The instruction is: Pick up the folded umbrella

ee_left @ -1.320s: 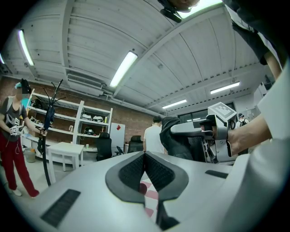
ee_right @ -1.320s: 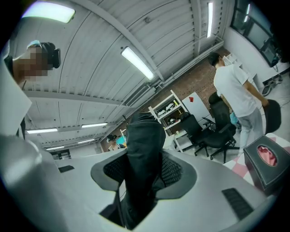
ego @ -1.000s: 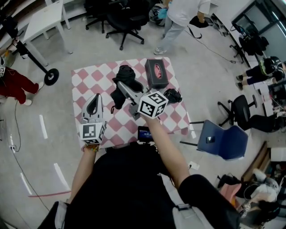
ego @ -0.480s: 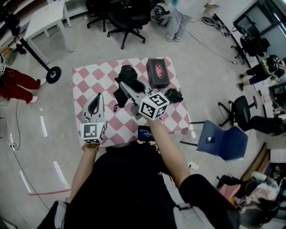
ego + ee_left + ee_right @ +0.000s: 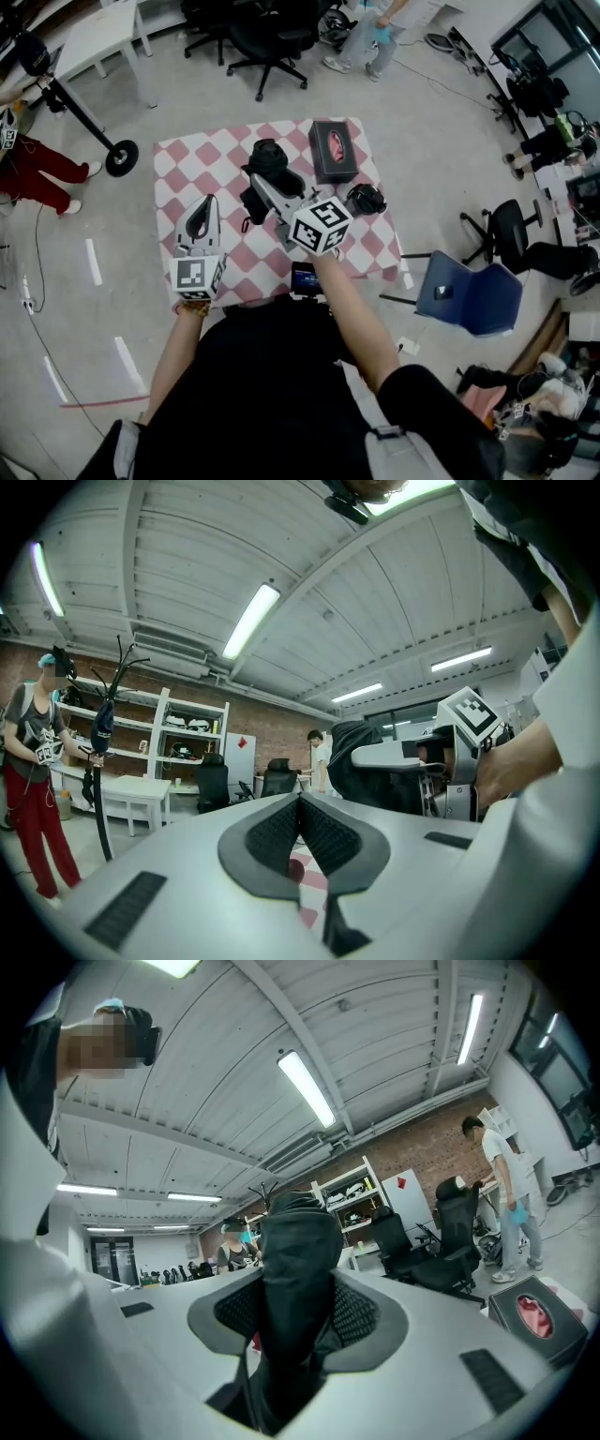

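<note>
Right gripper [image 5: 300, 1309] has its fingers pinching the black folded umbrella [image 5: 298, 1251] between them above the checkered desk [image 5: 180, 161]; left gripper [image 5: 300, 819] fingers pressed together.

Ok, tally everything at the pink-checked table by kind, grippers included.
black folded umbrella, clamped in the right gripper: 1
black rectangular box with a pink oval on top: 1
small black lumpy object, kind unclear: 1
small dark screen device at the near edge: 1
grey two-jaw grippers, left gripper and right gripper: 2
Total: 6
</note>
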`<state>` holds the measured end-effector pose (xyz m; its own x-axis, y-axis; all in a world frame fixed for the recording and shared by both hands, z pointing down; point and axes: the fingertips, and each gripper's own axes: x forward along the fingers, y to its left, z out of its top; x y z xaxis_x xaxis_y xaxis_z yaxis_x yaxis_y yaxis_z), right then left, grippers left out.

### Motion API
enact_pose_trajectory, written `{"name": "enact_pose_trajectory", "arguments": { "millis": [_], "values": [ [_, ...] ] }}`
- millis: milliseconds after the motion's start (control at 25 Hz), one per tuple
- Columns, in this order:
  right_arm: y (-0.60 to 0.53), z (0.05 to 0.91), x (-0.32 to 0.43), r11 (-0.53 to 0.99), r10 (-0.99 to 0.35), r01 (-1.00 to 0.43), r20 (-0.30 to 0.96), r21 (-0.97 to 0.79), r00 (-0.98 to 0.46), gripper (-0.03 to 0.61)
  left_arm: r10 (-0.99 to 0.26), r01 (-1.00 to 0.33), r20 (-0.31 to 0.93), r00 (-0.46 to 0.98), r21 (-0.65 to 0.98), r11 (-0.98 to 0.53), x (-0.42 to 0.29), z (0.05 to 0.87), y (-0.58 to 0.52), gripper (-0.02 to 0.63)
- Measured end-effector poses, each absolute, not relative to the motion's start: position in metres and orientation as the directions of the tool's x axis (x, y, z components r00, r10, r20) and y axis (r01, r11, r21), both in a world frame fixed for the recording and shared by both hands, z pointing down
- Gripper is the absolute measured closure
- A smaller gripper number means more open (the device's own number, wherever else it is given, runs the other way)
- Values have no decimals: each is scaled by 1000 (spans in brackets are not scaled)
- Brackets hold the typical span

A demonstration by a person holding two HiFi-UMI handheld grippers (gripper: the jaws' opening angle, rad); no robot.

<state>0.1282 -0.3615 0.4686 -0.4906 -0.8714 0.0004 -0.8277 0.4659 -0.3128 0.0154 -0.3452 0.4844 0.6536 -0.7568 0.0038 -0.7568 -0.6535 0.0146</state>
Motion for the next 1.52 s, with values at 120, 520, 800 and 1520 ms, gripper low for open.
{"name": "enact_pose_trajectory", "arguments": {
  "millis": [120,520,800,1520],
  "values": [
    [-358,473,125,473,-867,-829,12,-298,-499,396,-754,-755,10,656,15,-656,18,486,-344,603],
    [-347,486,117,485,-859,-833,37,-268,-511,396,-755,-755,18,655,-1,-655,20,489,-336,603],
    [-344,493,110,497,-849,-828,53,-260,-526,396,-761,-761,23,648,-8,-648,18,489,-333,603],
    [-336,504,104,485,-844,-825,89,-290,-528,396,-760,-761,19,649,17,-649,10,491,-327,603]
  ]
}}
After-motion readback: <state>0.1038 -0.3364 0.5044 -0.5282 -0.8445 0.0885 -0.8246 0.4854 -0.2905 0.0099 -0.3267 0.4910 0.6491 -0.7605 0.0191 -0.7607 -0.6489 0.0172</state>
